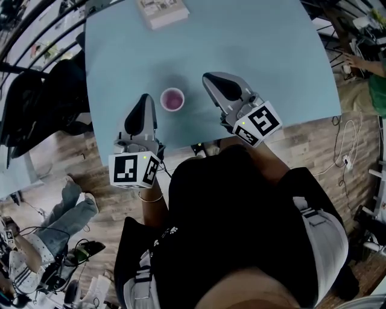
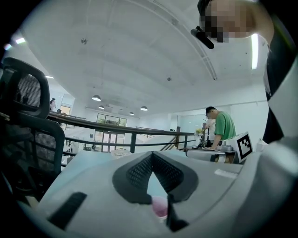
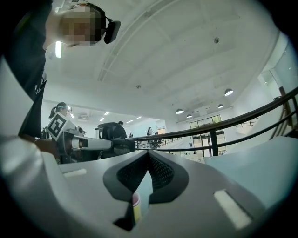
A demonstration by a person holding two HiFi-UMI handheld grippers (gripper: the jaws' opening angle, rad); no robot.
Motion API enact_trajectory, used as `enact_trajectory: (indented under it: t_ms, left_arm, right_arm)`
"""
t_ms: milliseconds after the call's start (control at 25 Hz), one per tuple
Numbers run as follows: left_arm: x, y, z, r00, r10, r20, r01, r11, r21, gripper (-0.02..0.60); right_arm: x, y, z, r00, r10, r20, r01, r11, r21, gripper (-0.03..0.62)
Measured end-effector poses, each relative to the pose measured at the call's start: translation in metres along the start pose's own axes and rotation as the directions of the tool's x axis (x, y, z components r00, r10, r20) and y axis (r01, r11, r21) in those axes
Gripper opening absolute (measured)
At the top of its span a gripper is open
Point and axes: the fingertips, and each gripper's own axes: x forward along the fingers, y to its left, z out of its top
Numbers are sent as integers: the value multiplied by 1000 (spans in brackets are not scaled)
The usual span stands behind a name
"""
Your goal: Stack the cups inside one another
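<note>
pink cup [image 1: 172, 99] on blue table [image 1: 120, 48], wood floor [image 1: 313, 145]; L claw [image 1: 146, 97] & R claw [image 1: 207, 77] both clenched

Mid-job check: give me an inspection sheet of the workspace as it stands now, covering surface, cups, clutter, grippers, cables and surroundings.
Surface: light blue table, level, no spill seen.
Job's things: one pink cup upright between the grippers, touched by neither. The right gripper view shows yellow under its pink rim, so probably a nested stack. No loose cup seen.
Clutter: flat white booklet or box at the table's far edge.
Grippers: left gripper shut, empty; right gripper shut, empty.
Cables: white cable on the floor right of the table; none on the table.
Surroundings: wooden floor, black chair at left, seated person lower left.
</note>
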Motion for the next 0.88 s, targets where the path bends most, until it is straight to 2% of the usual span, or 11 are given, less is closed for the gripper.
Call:
enact_trajectory:
  t_ms: [360, 880]
  left_arm:
    - [-4, 8, -1, 1000, 18, -1, -18, 1000, -8, -11]
    - [0, 9, -2, 1000, 4, 2, -4, 1000, -18, -11]
  right_arm:
    - [6, 0, 2, 1000, 6, 3, -6, 1000, 6, 11]
    - [8, -2, 1, 1000, 0, -7, 0, 1000, 3, 11]
